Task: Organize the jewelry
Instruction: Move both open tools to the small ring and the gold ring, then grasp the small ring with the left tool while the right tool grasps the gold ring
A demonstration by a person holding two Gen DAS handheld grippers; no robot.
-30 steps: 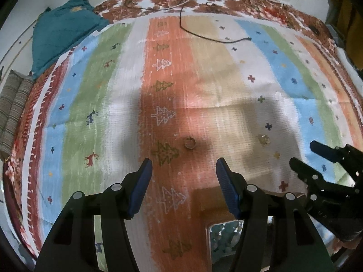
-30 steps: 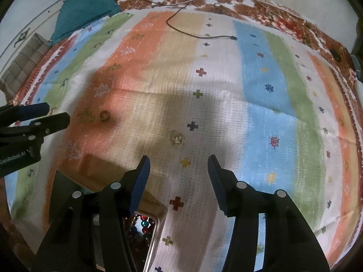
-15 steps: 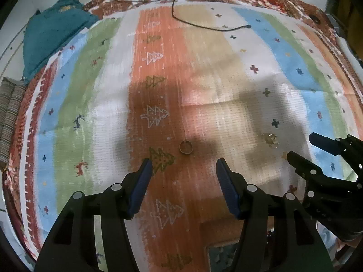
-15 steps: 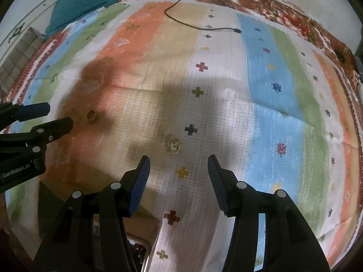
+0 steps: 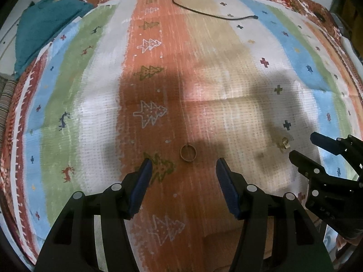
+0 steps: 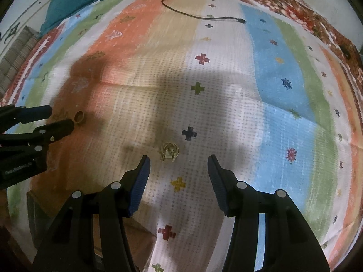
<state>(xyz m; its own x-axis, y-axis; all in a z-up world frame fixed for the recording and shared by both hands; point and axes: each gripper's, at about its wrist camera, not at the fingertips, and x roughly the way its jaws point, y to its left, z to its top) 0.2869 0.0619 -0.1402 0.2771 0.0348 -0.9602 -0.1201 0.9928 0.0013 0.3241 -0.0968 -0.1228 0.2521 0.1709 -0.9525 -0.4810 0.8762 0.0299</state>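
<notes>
Here my left gripper [image 5: 182, 166] hangs open over the striped cloth [image 5: 95, 95], nothing between its jaws, the plain ring [image 5: 188, 153] lying just ahead on the orange stripe. My right gripper [image 6: 179, 164] is open too, empty, the knotted ring [image 6: 169, 152] just ahead.

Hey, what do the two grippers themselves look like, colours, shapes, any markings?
Both the left gripper and the right gripper are black plastic frames with round silver pivot pins and two tapering jaws lined with blue ribbed pads. Seen from the right wrist view, the left gripper's side carries small pale lettering, too blurred to read.
</notes>
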